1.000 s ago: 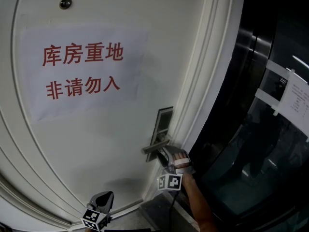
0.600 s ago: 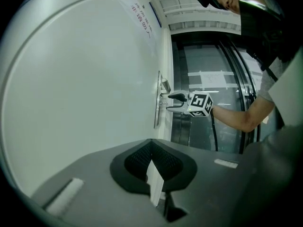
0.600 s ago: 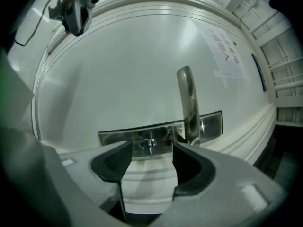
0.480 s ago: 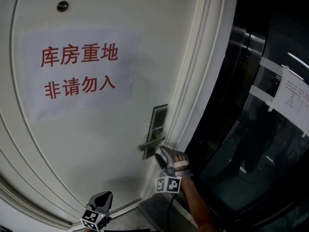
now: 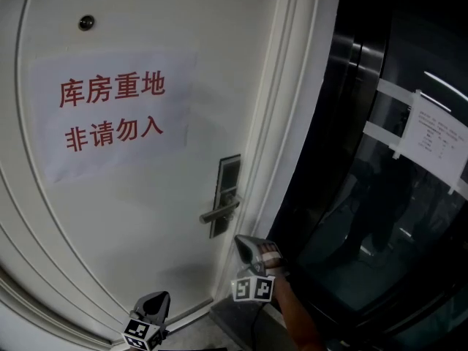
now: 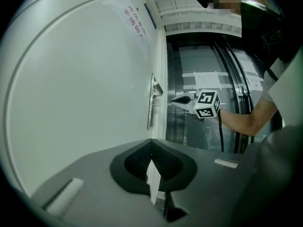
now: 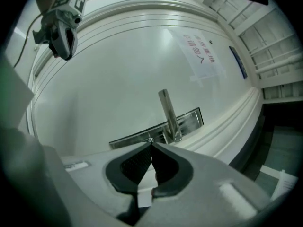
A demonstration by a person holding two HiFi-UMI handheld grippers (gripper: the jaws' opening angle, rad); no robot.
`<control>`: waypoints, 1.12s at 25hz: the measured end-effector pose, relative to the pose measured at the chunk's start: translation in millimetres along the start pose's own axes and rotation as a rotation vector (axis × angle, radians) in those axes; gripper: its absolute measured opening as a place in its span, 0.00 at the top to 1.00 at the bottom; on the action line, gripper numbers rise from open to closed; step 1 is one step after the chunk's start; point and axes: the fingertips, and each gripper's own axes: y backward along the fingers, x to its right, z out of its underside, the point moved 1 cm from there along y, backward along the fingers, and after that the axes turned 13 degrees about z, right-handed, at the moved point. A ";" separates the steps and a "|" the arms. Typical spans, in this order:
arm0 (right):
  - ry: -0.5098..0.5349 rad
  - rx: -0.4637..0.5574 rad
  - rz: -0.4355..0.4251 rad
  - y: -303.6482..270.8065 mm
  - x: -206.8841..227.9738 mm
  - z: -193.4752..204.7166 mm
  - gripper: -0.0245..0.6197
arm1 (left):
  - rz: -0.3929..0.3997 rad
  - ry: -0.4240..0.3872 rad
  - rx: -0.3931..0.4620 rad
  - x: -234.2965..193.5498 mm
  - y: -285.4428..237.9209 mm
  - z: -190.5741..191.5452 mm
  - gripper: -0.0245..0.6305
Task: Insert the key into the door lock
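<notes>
- Door (image 5: 131, 218) is filling the left of the scene. It is carrying a paper notice (image 5: 117, 112) in red characters, with a peephole (image 5: 86, 23) above it.
- Lock plate (image 5: 228, 168) is sitting on the door's right edge, with the lever handle (image 5: 218, 211) sticking out level from it. That is likely why both tools are gathering on this side.
- Right gripper (image 7: 151, 145) is hovering just below and to the near side of the handle, apart from it and pointing level at the plate. Its jaws are pressing tip to tip with nothing showing between them.
- In the right gripper view a small round keyhole (image 7: 150, 140) is lying just past the closed tips, beside the handle's root. I am judging that this tool is being lined up on the lock, not on the lever.
- Left gripper (image 6: 151, 143) is hanging low at the near left, well apart from the lock. Its tips are also meeting, and it is gripping nothing; only pale door is showing through the gap behind them. It seems to be waiting out of the way.
- Key is not showing in any view, neither in a jaw nor in the keyhole, so the insertion is looking not yet done.
- Dark glass panelling (image 5: 380, 218) is reflecting on the far right, playing no part.
</notes>
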 end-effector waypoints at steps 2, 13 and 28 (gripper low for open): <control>-0.043 -0.013 0.002 10.3 0.6 0.4 0.96 | 0.008 -0.002 -0.002 3.6 1.6 -1.1 0.96; -0.340 -0.088 0.047 70.5 4.2 -3.3 0.96 | 0.061 -0.021 -0.002 16.4 7.5 -7.8 0.96; -1.007 -0.232 -0.025 151.7 -45.5 -0.8 0.96 | 0.130 -0.021 -0.020 45.4 34.5 -3.0 0.96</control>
